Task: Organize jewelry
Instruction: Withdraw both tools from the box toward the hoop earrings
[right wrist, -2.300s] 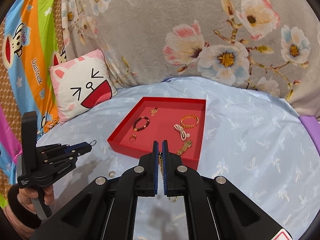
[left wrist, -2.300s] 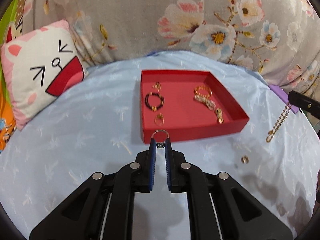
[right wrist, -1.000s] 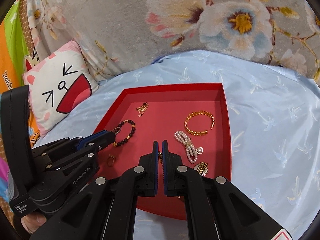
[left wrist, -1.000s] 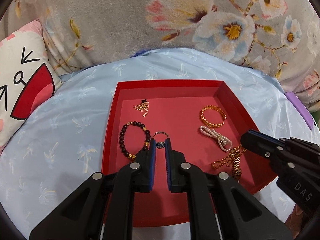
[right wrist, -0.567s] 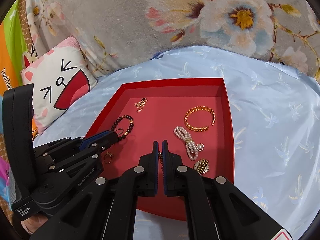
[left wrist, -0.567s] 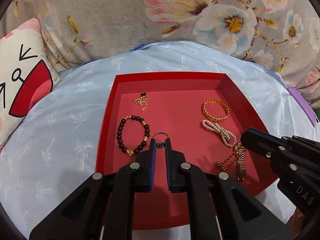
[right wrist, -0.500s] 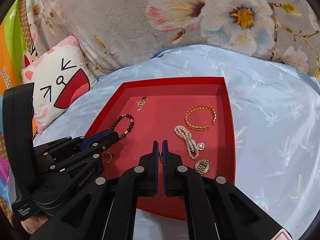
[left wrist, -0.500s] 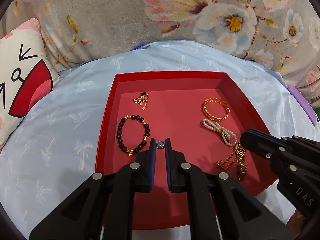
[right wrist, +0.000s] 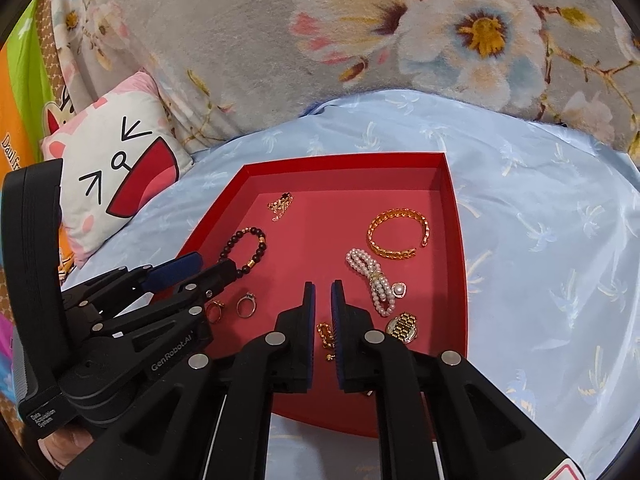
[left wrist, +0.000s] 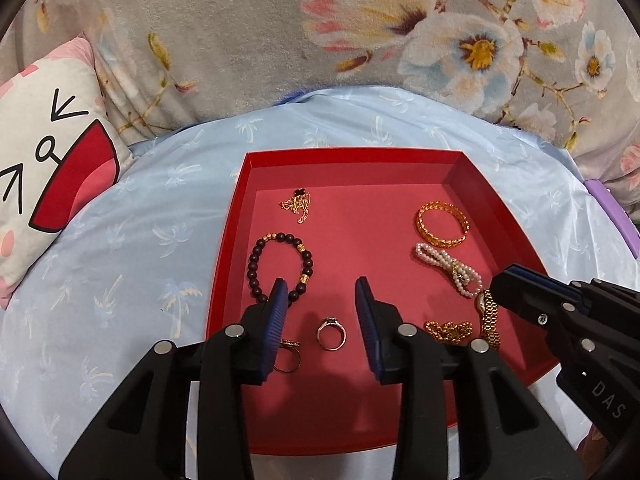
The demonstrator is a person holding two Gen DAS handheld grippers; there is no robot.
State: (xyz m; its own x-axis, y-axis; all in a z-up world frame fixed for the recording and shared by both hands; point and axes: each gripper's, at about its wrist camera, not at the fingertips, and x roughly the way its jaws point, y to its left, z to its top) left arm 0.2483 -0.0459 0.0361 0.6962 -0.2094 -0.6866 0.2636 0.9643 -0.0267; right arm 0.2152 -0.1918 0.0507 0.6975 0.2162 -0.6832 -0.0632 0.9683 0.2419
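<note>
A red tray (left wrist: pixel 352 155) (right wrist: pixel 344 160) lies on the light blue sheet. My left gripper (left wrist: pixel 321 292) (right wrist: pixel 212 266) hovers over its near left part, jaws opening, nothing between them. A silver ring (left wrist: pixel 331 328) (right wrist: pixel 246 304) lies on the tray floor below the gap, with a gold ring (left wrist: pixel 287 354) (right wrist: pixel 215 306) beside it. My right gripper (right wrist: pixel 323 292) (left wrist: pixel 516 284) is over the near right part, jaws just parting. A gold chain (right wrist: pixel 326 334) (left wrist: pixel 448 330) lies loose on the tray under them.
Also in the tray: a dark beaded bracelet (left wrist: pixel 280 268), a gold pendant chain (left wrist: pixel 298 204), a gold bangle (left wrist: pixel 442 224), a pearl bracelet (left wrist: pixel 444 264), a gold watch (left wrist: pixel 490 316). A cat-face pillow (left wrist: pixel 48 168) sits left, a floral blanket (left wrist: pixel 280 40) behind.
My left jaws have opened and the silver ring has dropped onto the tray floor. My right jaws have parted a little and the gold chain now lies on the tray.
</note>
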